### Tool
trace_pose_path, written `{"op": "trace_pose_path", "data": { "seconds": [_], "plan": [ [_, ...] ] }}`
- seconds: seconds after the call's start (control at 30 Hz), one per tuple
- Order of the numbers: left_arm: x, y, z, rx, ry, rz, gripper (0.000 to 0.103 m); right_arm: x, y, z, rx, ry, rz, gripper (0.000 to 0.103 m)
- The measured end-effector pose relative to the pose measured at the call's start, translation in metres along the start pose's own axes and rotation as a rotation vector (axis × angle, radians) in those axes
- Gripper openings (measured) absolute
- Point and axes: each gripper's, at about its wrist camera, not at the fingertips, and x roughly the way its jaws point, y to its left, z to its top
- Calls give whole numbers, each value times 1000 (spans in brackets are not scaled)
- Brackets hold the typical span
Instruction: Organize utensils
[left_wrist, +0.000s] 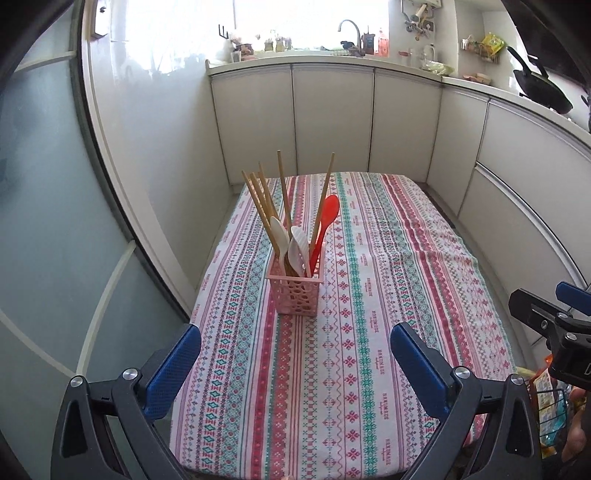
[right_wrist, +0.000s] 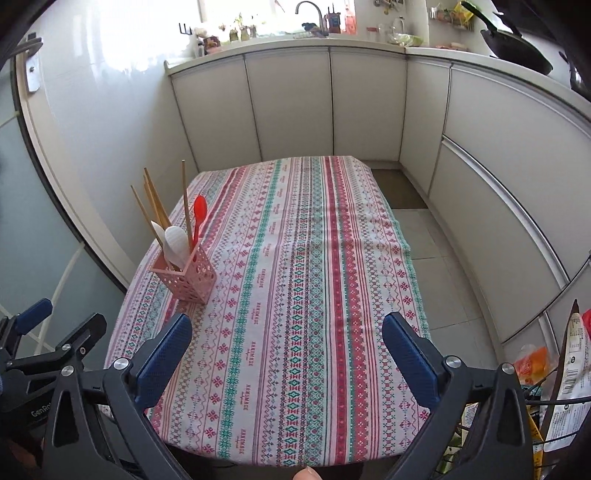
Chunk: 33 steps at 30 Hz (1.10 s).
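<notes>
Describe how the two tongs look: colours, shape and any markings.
Both the left tongs and right tongs have black angular frames, silver round bolts and two blue textured pads. White lettering beginning "GenRo" marks the left body.

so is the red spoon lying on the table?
No, the red spoon stands upright in the pink holder with the chopsticks.

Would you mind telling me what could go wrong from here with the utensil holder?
The pink holder is narrow, with long chopsticks leaning outward, so a nudge may tip it. Pulling the red spoon could drag the white spoons out. The tablecloth looks loose and might slide.
</notes>
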Motion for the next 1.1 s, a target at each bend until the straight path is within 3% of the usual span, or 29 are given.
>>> {"op": "trace_pose_path", "data": {
  "seconds": [0.43, 1.1],
  "plan": [
    [8, -1, -1, 3, 8, 33, 103, 2, -2, -2, -8, 4, -21, 103],
    [9, -6, 1, 14, 9, 22, 103, 4, 0, -2, -21, 10, -28, 103]
  ]
}}
